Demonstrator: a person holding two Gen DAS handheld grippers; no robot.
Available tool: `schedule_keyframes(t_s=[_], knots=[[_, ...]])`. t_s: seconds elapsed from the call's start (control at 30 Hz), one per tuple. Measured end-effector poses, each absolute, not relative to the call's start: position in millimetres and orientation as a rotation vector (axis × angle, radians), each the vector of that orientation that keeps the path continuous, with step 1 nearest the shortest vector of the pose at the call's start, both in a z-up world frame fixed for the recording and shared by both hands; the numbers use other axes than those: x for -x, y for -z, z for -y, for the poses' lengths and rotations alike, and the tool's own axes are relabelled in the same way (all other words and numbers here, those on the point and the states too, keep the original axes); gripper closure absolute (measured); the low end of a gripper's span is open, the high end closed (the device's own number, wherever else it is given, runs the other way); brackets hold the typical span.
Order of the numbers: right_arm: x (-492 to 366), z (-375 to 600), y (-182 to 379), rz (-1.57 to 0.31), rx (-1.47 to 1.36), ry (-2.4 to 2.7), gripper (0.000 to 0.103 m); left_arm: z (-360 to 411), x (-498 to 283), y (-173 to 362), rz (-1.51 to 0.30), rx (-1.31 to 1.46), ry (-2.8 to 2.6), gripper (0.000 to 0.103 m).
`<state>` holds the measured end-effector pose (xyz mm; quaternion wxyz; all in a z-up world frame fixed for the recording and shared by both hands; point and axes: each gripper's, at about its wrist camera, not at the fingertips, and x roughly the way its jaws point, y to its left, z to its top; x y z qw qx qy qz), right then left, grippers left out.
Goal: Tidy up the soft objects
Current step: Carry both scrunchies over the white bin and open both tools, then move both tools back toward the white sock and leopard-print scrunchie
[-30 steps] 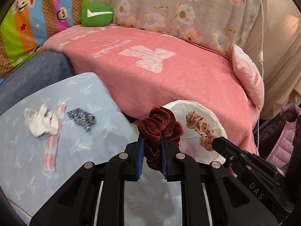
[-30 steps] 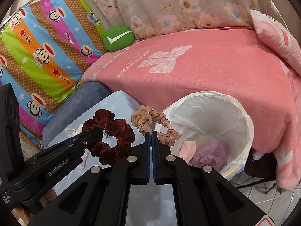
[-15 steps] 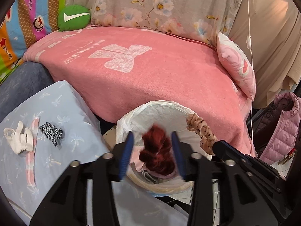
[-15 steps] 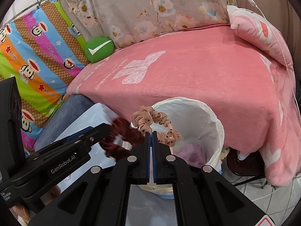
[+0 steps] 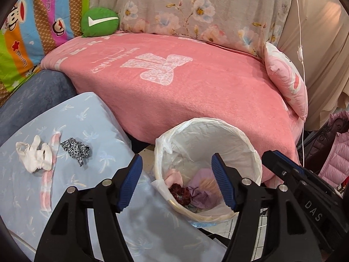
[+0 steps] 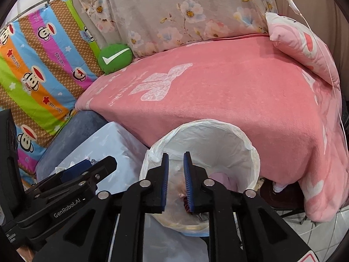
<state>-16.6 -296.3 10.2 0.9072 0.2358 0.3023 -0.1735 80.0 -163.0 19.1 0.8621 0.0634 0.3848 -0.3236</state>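
My left gripper point(image 5: 176, 159) hangs over the white-lined basket point(image 5: 240, 135), its jaws wide and still opening, with nothing between them. The dark red velvet scrunchie point(image 5: 180, 194) lies at the bottom of the basket. Beside it a tan blur, the spotted beige scrunchie point(image 5: 208, 183), lies over a purple cloth point(image 5: 202, 196). My right gripper point(image 6: 176, 155) is over the same basket point(image 6: 250, 148). Its jaws are a little apart and opening, and the pads press on nothing. A leopard-print scrunchie point(image 5: 75, 149), a white sock point(image 5: 32, 157) and a pink striped band point(image 5: 49, 179) lie on the pale blue sheet.
A pink blanket point(image 5: 196, 91) covers the bed behind the basket, with a pink pillow point(image 5: 285, 80) at its right end and a green cushion point(image 5: 99, 21) at the back. A pink padded jacket point(image 5: 336, 159) hangs at far right. Tiled floor shows beside the basket.
The left jaws let go of the red scrunchie and spread wide; it dropped into the basket. The right jaws parted and the beige scrunchie fell out. Both grippers moved over the basket.
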Motion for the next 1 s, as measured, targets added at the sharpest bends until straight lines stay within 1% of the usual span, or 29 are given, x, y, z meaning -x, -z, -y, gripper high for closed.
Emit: schedule_keyframes(t_s=[0.8,0.87,0.93,1.0], knots=[[-7.0,220.3,-7.2,-0.705,-0.392,0.240,0.079,89.8,-87.2,-7.4,-0.832,-0.056,0.553,0.037],[-10.1,213.8,-6.7,-0.711,-0.387,0.231,0.078,81.2,-88.9,-4.8,-0.838,-0.047,0.536,0.037],[-12.6,207.5,-5.9,-0.716,-0.382,0.222,0.074,73.8,-90.1,-2.6,-0.841,-0.043,0.518,0.037],[-15.4,201.1,-5.5,-0.721,-0.373,0.214,0.074,65.6,-92.0,-0.4,-0.846,-0.036,0.502,0.037]])
